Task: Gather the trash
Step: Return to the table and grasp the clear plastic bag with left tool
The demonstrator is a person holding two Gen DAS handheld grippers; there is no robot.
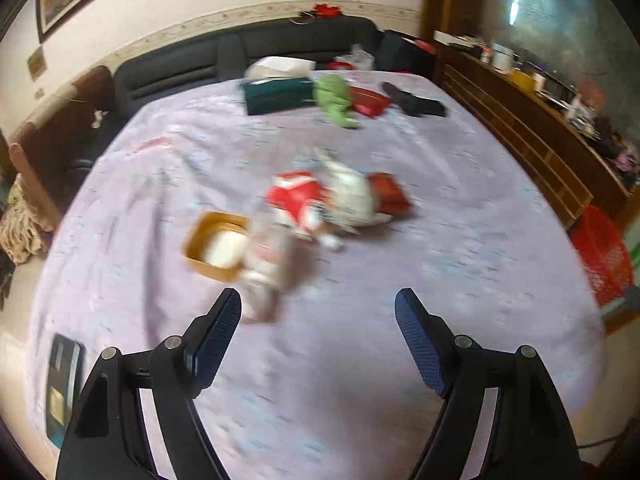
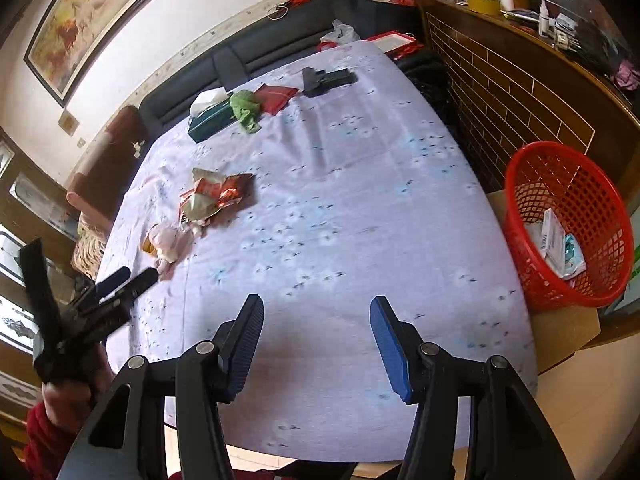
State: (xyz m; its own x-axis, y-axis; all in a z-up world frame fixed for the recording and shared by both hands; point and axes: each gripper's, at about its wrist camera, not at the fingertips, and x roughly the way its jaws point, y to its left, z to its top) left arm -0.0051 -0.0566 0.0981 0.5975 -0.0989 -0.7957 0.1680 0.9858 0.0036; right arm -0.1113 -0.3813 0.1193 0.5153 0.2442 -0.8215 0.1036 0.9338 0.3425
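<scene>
My left claw hangs wide apart and empty over the table, just short of the crumpled red-and-white wrappers and a clear plastic wrapper beside a small yellow box. My right claw is also parted with nothing between its jaws. The red basket at the table's right edge holds some packaging.

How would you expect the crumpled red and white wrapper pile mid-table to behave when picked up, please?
The crumpled red and white wrapper pile looks thin and creased, so probably light and floppy. It seems several loose pieces, so some may drop. Glossy patches suggest it could slip.
</scene>
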